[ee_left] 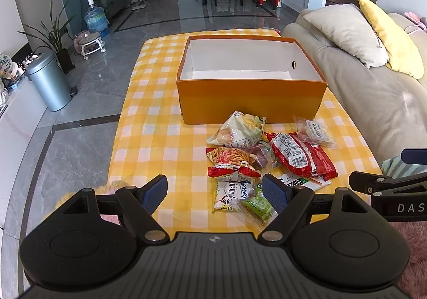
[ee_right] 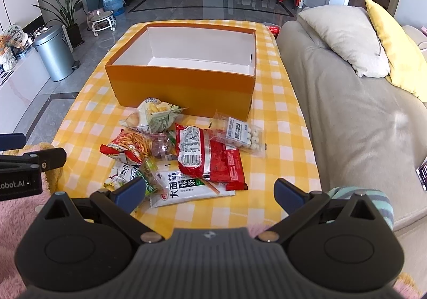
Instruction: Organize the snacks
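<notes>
The left gripper point(ee_left: 216, 192) hangs low over the near end of the yellow checked cloth point(ee_left: 149, 117); its two blue fingers are spread wide and hold nothing; the small white packet point(ee_left: 232, 192) and the green packet point(ee_left: 260, 205) lie just past its tips. In this left view the orange box point(ee_left: 250, 96) sits farther back on the cloth; it is open on top, and its white inside looks bare; its long side runs left to right, facing the pile. The snacks are all still outside, in a heap in front of the box: a pale chip bag point(ee_left: 238, 129) nearest the box, a red bag point(ee_left: 301, 155) lying slanted, and a clear packet point(ee_left: 316, 131) beside it.

In the right view the right gripper point(ee_right: 210, 193) is spread wide too, and empty; it hovers over the big white packet point(ee_right: 184, 187), whose long side runs across, tilted a bit. The red bag point(ee_right: 208, 157) points from near to far, toward the box. A purple thing under the pile may be another snack; I cannot tell. So no snack is packed yet; every one is still to go in.
</notes>
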{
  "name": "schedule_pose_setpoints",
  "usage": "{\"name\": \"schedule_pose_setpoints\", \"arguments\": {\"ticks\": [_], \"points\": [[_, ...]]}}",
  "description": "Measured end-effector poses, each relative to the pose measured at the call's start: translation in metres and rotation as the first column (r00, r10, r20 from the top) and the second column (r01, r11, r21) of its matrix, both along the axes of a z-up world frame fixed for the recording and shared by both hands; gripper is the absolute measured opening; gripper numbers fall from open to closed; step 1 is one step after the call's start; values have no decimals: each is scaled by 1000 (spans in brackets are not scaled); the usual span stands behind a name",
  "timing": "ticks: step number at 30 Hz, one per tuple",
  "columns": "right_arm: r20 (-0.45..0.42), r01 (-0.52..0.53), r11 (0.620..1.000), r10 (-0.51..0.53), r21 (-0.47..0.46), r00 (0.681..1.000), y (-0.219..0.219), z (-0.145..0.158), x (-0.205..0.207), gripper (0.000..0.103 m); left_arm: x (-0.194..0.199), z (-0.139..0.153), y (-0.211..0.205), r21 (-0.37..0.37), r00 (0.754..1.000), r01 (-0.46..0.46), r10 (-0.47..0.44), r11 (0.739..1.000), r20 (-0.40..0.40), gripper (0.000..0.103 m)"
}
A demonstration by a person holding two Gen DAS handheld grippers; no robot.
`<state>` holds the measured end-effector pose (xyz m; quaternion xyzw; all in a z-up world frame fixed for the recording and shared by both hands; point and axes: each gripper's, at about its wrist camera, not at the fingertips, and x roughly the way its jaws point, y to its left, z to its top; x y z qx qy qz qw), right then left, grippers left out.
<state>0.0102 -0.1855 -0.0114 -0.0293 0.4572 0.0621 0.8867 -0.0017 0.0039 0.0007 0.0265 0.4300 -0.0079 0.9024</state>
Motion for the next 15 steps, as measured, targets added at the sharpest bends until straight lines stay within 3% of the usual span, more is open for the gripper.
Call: {"name": "schedule_pose_setpoints", "arguments": {"ticks": [15], "points": [[-2,6,1000,-6,1,1000,-1,0,0,99,0,1,-2,-4,1000,1,-1,1000,0,94]]}}
